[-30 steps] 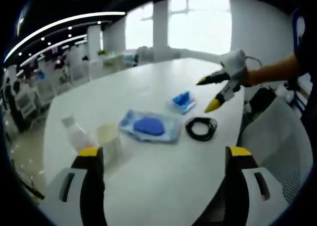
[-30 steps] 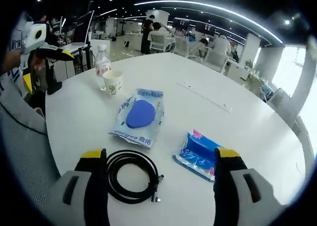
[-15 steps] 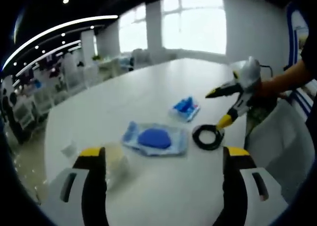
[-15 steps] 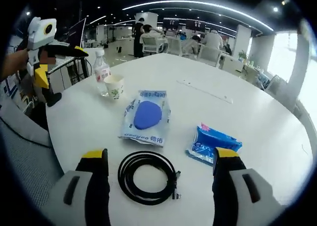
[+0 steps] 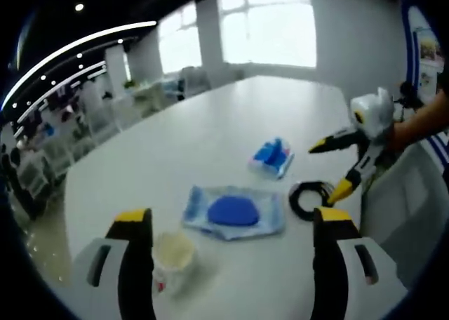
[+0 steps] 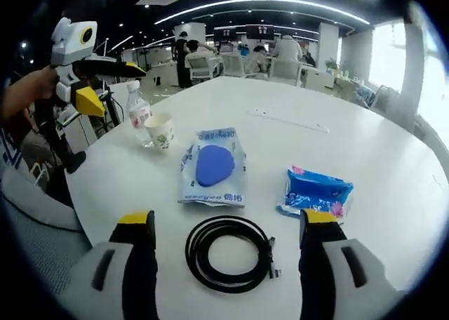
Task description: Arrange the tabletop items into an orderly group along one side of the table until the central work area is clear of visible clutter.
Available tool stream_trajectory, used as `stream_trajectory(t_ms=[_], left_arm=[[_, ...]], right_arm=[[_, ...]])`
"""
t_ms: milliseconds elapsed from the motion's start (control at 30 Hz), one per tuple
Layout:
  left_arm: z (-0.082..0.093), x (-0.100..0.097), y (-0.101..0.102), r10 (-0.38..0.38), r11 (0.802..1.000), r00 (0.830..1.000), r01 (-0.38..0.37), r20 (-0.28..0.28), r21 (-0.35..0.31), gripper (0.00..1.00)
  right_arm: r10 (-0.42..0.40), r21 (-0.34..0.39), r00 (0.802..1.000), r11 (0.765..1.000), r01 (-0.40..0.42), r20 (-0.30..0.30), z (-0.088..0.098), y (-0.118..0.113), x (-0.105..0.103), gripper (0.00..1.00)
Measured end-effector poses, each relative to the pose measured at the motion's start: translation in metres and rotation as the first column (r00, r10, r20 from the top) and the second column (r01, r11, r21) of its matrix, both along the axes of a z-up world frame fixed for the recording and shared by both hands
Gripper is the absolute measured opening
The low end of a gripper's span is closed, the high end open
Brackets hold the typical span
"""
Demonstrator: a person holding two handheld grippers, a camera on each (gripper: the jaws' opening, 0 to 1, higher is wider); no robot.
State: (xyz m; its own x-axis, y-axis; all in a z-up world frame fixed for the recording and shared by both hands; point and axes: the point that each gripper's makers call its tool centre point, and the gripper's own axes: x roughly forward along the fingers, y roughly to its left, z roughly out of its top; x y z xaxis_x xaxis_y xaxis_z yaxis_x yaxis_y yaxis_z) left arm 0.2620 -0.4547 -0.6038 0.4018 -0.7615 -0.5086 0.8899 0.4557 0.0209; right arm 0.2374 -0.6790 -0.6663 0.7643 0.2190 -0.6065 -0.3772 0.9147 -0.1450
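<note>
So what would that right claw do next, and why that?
Probably dip straight down and close on the cable. The right gripper is open, and the coiled cable lies right between its jaws, nearer than the blue pouch or the tissue pack. The table centre is cluttered, so the closest item seems the natural first grab.

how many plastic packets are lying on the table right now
2. The clear packet with a blue pad lies mid-table, beyond the black cable coil. The blue packet sits to its right in the right gripper view. Nothing seems to hide another.
</note>
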Motion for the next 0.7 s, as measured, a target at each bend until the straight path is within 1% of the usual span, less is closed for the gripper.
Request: stream_trajectory(t_ms=[33, 67, 133, 200, 300, 333, 367, 467, 500, 533, 567, 600, 700], left_arm=[[0.003, 0.004, -0.003, -0.003, 1.000, 1.000, 0.003, 0.004, -0.004, 0.92], [0.006, 0.008, -0.006, -0.006, 1.000, 1.000, 0.006, 0.008, -0.007, 0.91], [0.009, 0.021, -0.016, -0.027, 1.000, 0.999, 0.027, 0.026, 0.006, 0.91], [0.011, 0.030, -0.023, -0.041, 0.999, 0.999, 0.040, 0.033, 0.015, 0.91], [0.013, 0.050, -0.035, -0.048, 0.998, 0.998, 0.046, 0.040, 0.043, 0.90], [0.015, 0.060, -0.041, -0.059, 0.997, 0.997, 0.057, 0.043, 0.052, 0.90], [0.016, 0.073, -0.052, -0.094, 0.993, 0.994, 0.089, 0.053, 0.080, 0.89], [0.015, 0.086, -0.059, -0.110, 0.990, 0.992, 0.104, 0.059, 0.094, 0.89], [0.013, 0.092, -0.062, -0.120, 0.988, 0.991, 0.113, 0.059, 0.109, 0.88], [0.010, 0.102, -0.067, -0.142, 0.982, 0.988, 0.134, 0.055, 0.133, 0.88], [0.006, 0.112, -0.076, -0.176, 0.973, 0.984, 0.168, 0.037, 0.160, 0.87], [0.005, 0.114, -0.078, -0.184, 0.970, 0.982, 0.177, 0.030, 0.164, 0.86], [-0.001, 0.120, -0.081, -0.202, 0.962, 0.979, 0.194, 0.020, 0.192, 0.85]], right_arm=[[-0.003, -0.002, 1.000, 1.000, 0.003, -0.002, -0.002, 0.001, -0.001, 0.84], [-0.020, 0.019, 1.000, 1.000, 0.020, -0.002, -0.003, 0.005, -0.002, 0.84], [-0.040, 0.039, 0.999, 0.998, 0.040, -0.006, -0.005, 0.010, -0.005, 0.83], [-0.057, 0.057, 0.998, 0.997, 0.057, -0.012, -0.007, 0.013, -0.006, 0.83], [-0.108, 0.116, 0.994, 0.987, 0.110, -0.022, -0.009, 0.021, -0.009, 0.82], [-0.131, 0.138, 0.991, 0.981, 0.133, -0.025, -0.009, 0.025, -0.009, 0.82], [-0.151, 0.160, 0.988, 0.975, 0.153, -0.026, -0.009, 0.027, -0.008, 0.81], [-0.173, 0.180, 0.984, 0.968, 0.176, -0.029, -0.007, 0.031, -0.007, 0.81], [-0.187, 0.196, 0.982, 0.962, 0.191, -0.036, -0.008, 0.033, -0.005, 0.81], [-0.215, 0.223, 0.976, 0.950, 0.219, -0.041, -0.007, 0.037, -0.003, 0.80], [-0.235, 0.246, 0.971, 0.939, 0.239, -0.047, -0.008, 0.041, -0.001, 0.80], [-0.255, 0.267, 0.966, 0.928, 0.260, -0.051, -0.009, 0.045, -0.001, 0.79], [-0.270, 0.285, 0.961, 0.918, 0.277, -0.065, -0.012, 0.048, 0.001, 0.79]])
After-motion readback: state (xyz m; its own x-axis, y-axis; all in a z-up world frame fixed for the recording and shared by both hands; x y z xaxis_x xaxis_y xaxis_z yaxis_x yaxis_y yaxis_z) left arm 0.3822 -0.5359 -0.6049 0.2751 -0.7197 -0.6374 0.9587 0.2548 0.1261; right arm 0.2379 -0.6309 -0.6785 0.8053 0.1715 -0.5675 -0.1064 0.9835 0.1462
